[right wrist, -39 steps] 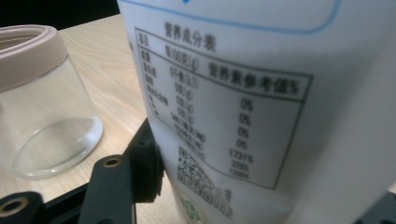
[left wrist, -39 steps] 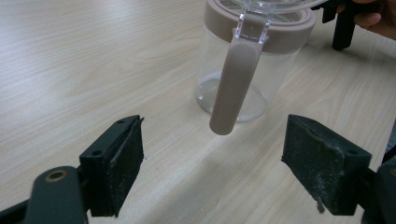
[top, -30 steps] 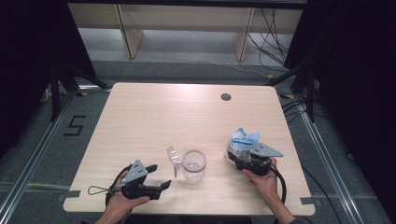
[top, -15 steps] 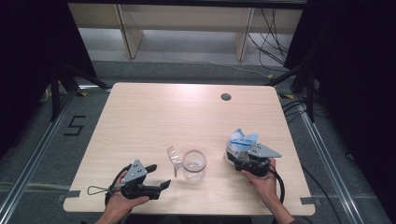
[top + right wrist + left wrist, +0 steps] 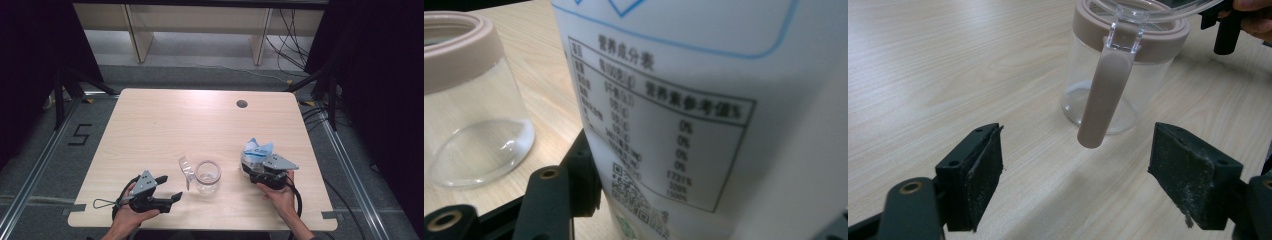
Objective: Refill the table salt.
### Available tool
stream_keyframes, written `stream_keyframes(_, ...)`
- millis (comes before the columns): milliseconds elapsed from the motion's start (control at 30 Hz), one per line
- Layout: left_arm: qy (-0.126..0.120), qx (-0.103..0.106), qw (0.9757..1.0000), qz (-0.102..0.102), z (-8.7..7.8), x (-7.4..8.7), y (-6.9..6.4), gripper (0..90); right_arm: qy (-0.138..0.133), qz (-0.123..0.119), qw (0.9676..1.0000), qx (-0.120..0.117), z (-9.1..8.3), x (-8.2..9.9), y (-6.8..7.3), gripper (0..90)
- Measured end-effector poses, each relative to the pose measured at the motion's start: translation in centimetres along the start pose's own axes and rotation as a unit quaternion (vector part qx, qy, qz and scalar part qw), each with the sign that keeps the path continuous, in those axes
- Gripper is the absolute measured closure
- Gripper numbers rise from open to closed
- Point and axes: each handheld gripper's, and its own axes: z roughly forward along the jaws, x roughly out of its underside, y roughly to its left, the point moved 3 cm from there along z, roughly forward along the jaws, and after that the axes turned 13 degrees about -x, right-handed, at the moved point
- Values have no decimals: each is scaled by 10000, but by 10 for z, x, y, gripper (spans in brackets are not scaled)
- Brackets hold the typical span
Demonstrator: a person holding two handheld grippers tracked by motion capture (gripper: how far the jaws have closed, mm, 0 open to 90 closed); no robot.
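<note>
The right gripper (image 5: 255,170) is clamping the white pouch (image 5: 257,150) upright, just right of the open glass jar (image 5: 206,176), and nothing has shifted over the past second. The left gripper (image 5: 167,189) is resting with jaws spread and empty, so pouring is probably coming next.

- The white pouch (image 5: 704,115), at the frame's centre in the right gripper view, bears a Chinese nutrition table headed 营养成分表, percentages partly blurred, and a QR code.
- The floor (image 5: 80,134), left of the bench in the high view, carries a "5" mark.
</note>
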Motion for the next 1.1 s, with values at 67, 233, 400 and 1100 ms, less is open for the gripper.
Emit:
stream_keyframes(67,25,-15,10000,-64,0,0,0,208,-31,-106,9999,30,0,-2,0,457)
stream_keyframes(233,8,12,10000,-42,1,1,3,208,-62,92,9999,111,-1,-4,4,457)
stream_keyframes(400,8,-5,9999,-115,1,1,2,208,-71,155,9997,196,-4,-5,3,457)
stream_keyframes(1100,6,-48,9998,-182,2,1,6,208,169,-466,9978,443,3,-21,24,458)
